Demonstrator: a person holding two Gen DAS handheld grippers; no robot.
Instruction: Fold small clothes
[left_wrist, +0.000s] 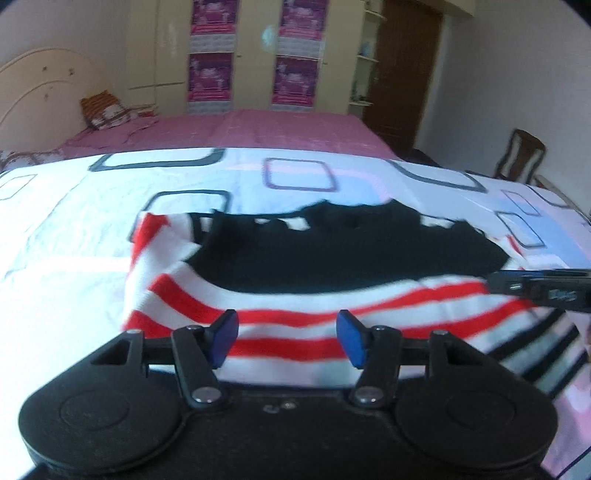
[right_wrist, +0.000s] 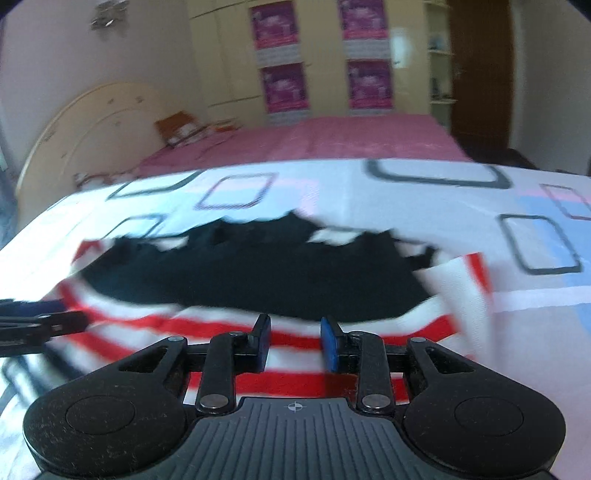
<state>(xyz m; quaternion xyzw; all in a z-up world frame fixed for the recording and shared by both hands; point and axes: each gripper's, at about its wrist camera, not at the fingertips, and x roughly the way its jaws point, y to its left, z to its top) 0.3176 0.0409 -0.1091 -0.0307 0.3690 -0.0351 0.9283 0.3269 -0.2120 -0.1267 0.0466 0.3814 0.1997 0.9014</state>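
Red-and-white striped garment (left_wrist: 295, 325) on patterned sheet (left_wrist: 74, 229); left gripper (left_wrist: 287, 338) and right gripper (right_wrist: 295, 343) both apart; label writing seems unreadable.

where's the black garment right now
In both wrist views the black garment lies on top of the red-and-white striped cloth, mid-frame just beyond the jaws, on the white patterned sheet in front of the pink bed.

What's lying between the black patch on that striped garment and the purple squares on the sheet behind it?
Only bare white sheet lies between the black patch of the striped garment and the purple square, in both wrist views.
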